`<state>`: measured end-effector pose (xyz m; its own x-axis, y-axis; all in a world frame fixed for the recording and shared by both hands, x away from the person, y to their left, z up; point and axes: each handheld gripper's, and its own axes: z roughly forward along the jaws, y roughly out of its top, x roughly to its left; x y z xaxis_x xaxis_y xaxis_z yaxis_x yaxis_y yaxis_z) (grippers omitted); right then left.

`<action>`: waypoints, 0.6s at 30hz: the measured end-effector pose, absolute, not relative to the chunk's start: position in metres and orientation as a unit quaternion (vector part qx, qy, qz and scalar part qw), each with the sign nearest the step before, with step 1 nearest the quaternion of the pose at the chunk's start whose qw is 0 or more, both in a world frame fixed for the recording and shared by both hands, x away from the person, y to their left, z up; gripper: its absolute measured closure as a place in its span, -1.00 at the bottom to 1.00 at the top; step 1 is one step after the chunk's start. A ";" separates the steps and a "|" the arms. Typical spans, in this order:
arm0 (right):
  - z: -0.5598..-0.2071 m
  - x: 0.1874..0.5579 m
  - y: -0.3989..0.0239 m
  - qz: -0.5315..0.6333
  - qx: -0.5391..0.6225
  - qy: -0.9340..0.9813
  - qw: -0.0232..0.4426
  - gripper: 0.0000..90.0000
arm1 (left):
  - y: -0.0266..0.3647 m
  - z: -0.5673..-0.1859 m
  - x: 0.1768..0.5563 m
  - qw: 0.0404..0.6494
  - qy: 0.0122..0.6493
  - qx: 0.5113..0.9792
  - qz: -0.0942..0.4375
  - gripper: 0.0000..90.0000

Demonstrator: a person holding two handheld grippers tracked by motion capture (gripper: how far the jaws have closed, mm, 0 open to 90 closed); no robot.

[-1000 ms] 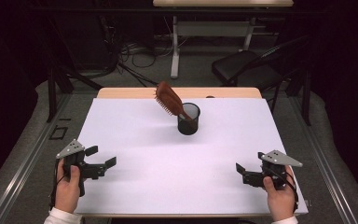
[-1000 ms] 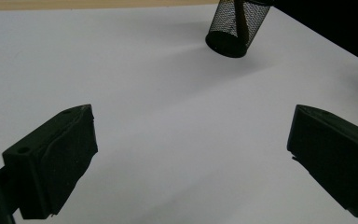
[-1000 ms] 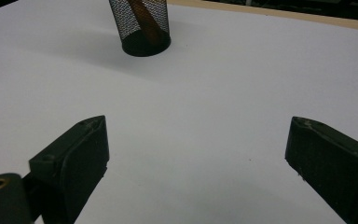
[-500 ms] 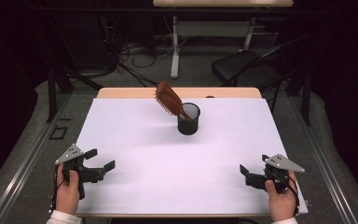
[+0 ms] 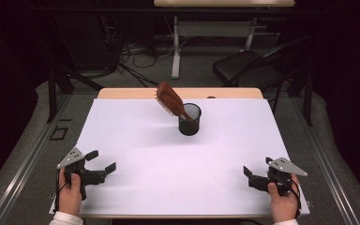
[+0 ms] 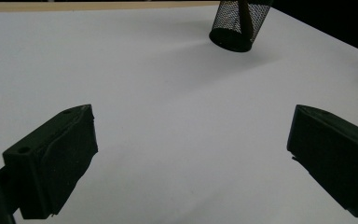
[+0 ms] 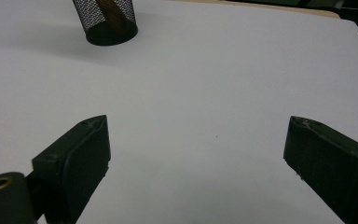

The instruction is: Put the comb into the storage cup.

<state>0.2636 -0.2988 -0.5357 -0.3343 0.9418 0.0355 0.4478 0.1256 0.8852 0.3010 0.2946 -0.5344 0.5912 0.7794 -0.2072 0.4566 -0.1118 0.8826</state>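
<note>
White surface [image 5: 136,140]: black mesh cup [image 5: 190,119] stands toward the far edge, brown hairbrush [image 5: 170,99] handle-down in it, leaning left. Left tongs [image 5: 104,165] and right tongs [image 5: 247,174] at near corners, both wide apart, holding nothing.

- the white table top [image 5: 168,178] lies bare between the left gripper [image 5: 104,162] and the right gripper [image 5: 247,174], so either can pass across the near and middle area.
- 1 obstacle stands on the surface: a black mesh cup [image 5: 189,119] near the far edge, about midway across.
- a brown hairbrush [image 5: 170,99] sits handle-down in the cup and leans up and to the left, taking the air above and left of the rim.
- both grippers stand well apart from the cup, with their jaws spread wide and nothing between them.
- left and right of the cup, the far corners offer free room.
</note>
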 end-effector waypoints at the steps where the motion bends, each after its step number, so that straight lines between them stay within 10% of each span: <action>1: -0.537 0.264 -0.299 0.431 0.501 0.694 0.287 -0.84 | 0.295 -0.535 0.301 0.514 0.424 0.729 0.158 -0.97; 18: -0.542 0.265 -0.299 0.429 0.505 0.695 0.277 -0.84 | 0.300 -0.540 0.303 0.516 0.431 0.723 0.159 -0.97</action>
<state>0.2650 -0.2987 -0.5418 -0.3361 0.9406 0.0485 0.4648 0.1209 0.8772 0.3025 0.3005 -0.5397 0.5784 0.7872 -0.2140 0.4591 -0.0973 0.8830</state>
